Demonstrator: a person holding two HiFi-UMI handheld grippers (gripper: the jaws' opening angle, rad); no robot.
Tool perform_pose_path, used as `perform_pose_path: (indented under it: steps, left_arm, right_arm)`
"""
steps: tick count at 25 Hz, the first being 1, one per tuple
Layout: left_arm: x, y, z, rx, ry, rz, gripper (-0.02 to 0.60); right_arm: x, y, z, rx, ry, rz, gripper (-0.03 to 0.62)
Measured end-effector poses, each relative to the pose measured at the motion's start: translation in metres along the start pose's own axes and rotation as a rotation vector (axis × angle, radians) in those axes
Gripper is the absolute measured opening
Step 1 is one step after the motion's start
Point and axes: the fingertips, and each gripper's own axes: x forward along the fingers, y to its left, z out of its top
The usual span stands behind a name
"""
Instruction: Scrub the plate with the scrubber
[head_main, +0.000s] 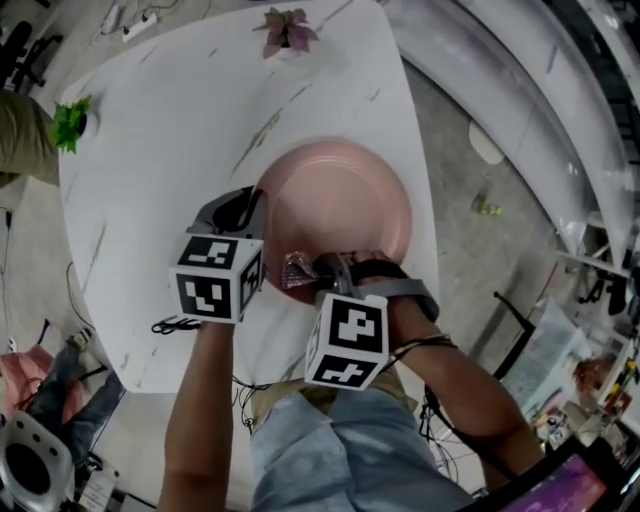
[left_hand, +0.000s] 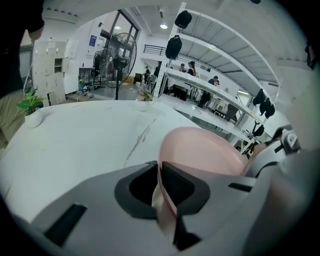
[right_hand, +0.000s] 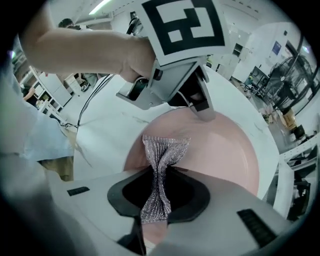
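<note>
A pink plate (head_main: 340, 205) lies on the white marble table (head_main: 180, 130). My left gripper (head_main: 245, 212) is shut on the plate's left rim (left_hand: 162, 192), the edge pinched between its jaws. A silver mesh scrubber (right_hand: 159, 172) is pinched at its middle by my right gripper (right_hand: 156, 192), which is shut on it. The scrubber (head_main: 298, 269) rests against the near inner part of the plate (right_hand: 220, 150). In the right gripper view the left gripper (right_hand: 200, 107) shows at the plate's far rim.
A small green plant (head_main: 70, 122) sits at the table's left edge and a pink-leaved plant (head_main: 288, 30) at the far edge. The table's near edge runs just below the grippers. Cables (head_main: 175, 324) hang at the near left. White shelving (left_hand: 210, 85) stands to the right.
</note>
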Motion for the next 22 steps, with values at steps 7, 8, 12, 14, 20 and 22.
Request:
perform_pose_path:
  steps: [7,8,12,14,20,22]
  left_arm:
    - [0.0,0.0,-0.001,0.008,0.005,0.008,0.025]
    - [0.0,0.0,-0.001,0.008,0.006,0.009,0.025]
    - [0.0,0.0,-0.001,0.011,0.007,0.013,0.025]
    - [0.0,-0.001,-0.001,0.011,0.008,0.014,0.025]
    - [0.0,-0.001,-0.001,0.01,0.01,0.012,0.025]
    - [0.0,-0.002,0.0,0.009,0.01,0.01,0.025]
  right_arm:
    - [-0.006,-0.002,-0.025,0.073,0.053,0.035,0.086]
    - [-0.007,-0.003,-0.028,0.083,0.061,0.034,0.086]
    - [-0.01,-0.013,-0.04,0.134,0.086,0.016,0.086]
    - [-0.011,-0.021,-0.046,0.158,0.098,-0.001,0.086]
    - [-0.014,-0.05,-0.059,0.234,0.12,-0.058,0.086]
    - [-0.015,-0.059,-0.062,0.257,0.121,-0.076,0.086]
